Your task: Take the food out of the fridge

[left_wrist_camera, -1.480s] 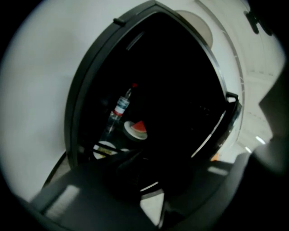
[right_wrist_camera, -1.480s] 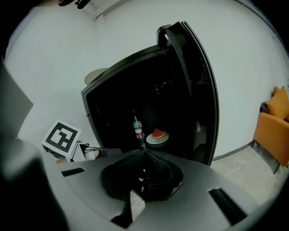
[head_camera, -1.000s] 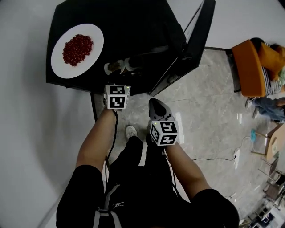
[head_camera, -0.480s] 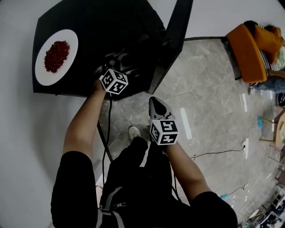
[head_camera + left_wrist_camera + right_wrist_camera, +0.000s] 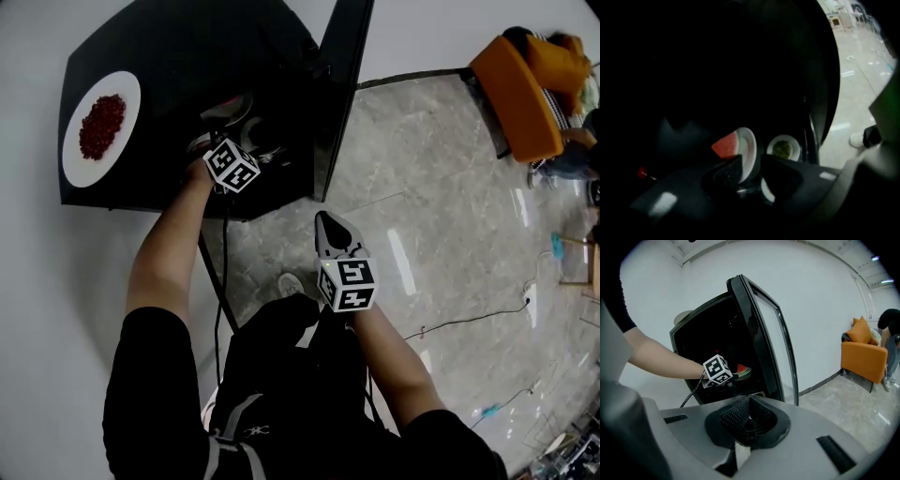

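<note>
While my left tongs reach into the dark fridge at the upper left of the head view, their two pads clamp the near rim of a white plate, which stands tilted almost on edge at the centre of the left gripper view. A red wedge of watermelon lies against the plate's face, to the left of the rim. To the right of it, deeper inside and beside the door, sits a small white dish of green food. On the fridge's top, far left of the head view, rests a second white plate carrying a heap of red food.

My right tongs are closed with nothing between them and hang over the pale floor, lower centre of the head view, well apart from the fridge.

Handling, as I judge it: the plate is stiff, glazed and breakable, so the rim is the only sound hold, and a narrow pinch there may slip or pivot. The watermelon looks wet and loose, likely to slide off unless the plate is brought level. The load seems light, yet it sits off to one side of the grip.
</note>
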`<state>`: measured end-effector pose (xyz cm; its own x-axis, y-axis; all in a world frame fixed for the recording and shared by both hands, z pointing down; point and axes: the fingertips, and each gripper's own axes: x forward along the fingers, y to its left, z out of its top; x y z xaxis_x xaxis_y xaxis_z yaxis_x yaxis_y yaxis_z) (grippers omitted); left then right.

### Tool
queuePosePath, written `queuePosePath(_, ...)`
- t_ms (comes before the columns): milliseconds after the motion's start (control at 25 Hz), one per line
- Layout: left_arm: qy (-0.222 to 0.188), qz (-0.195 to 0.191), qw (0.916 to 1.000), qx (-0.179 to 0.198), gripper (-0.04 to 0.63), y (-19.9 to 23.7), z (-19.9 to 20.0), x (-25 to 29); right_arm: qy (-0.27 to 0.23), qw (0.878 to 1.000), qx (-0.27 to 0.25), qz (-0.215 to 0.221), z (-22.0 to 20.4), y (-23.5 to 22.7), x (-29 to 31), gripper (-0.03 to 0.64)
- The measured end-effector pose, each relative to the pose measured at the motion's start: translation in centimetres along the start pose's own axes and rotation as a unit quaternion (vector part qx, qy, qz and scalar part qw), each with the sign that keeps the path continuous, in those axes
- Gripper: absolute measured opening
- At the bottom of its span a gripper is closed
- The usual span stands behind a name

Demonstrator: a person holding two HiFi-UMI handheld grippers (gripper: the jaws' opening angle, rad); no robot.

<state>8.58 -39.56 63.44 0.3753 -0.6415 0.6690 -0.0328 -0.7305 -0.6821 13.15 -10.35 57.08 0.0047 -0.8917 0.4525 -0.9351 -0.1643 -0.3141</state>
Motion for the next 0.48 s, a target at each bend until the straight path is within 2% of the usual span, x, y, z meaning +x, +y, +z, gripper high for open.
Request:
queuePosePath(240,0.009,-0.009,0.9991,0.041,0.118,-0.1,-0.4,1.3,-0.007,1.0,0.005,-0.004,-0.1,-0.6,0.8,-0.008)
queuePosePath(480,0.034,-0.031,0.9973,0.057,0.086,-0.3,-1.5,2.6,-0.006,1.0,0.004,-0.006,-0.3,-0.5,1.4,-0.008)
